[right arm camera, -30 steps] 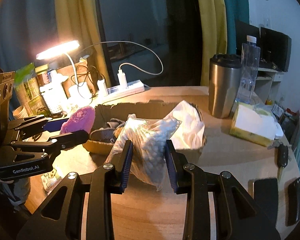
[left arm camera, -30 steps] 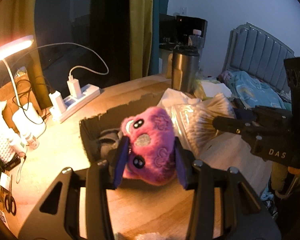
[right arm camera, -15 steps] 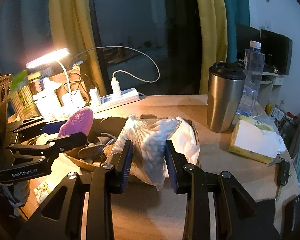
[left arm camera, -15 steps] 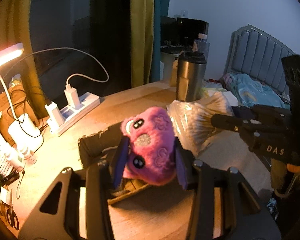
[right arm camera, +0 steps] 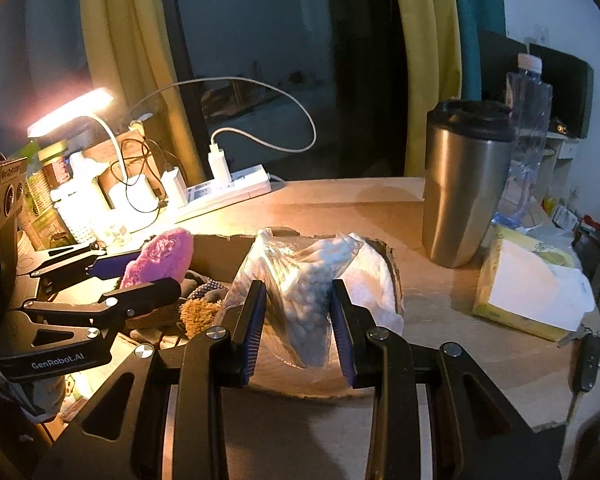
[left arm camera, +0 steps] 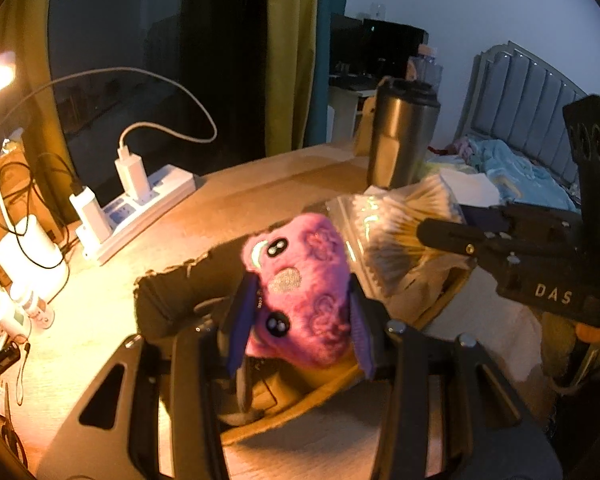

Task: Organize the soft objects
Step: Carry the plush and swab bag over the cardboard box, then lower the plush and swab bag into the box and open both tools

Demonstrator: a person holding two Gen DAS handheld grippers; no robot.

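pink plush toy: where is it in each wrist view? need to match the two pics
Left wrist: pink plush toy at centre, face toward the camera, clamped in the left gripper above the cardboard box.
Right wrist: toy at left of centre, seen side-on in that gripper.
Shared landmark: steel tumbler.

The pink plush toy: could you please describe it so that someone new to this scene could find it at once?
On the wooden table, find the shallow cardboard box in front of the white power strip. Over its near edge, the left gripper clamps the pink plush toy. It alone is fuzzy with black bead eyes; beside it is a clear bag of cotton swabs.
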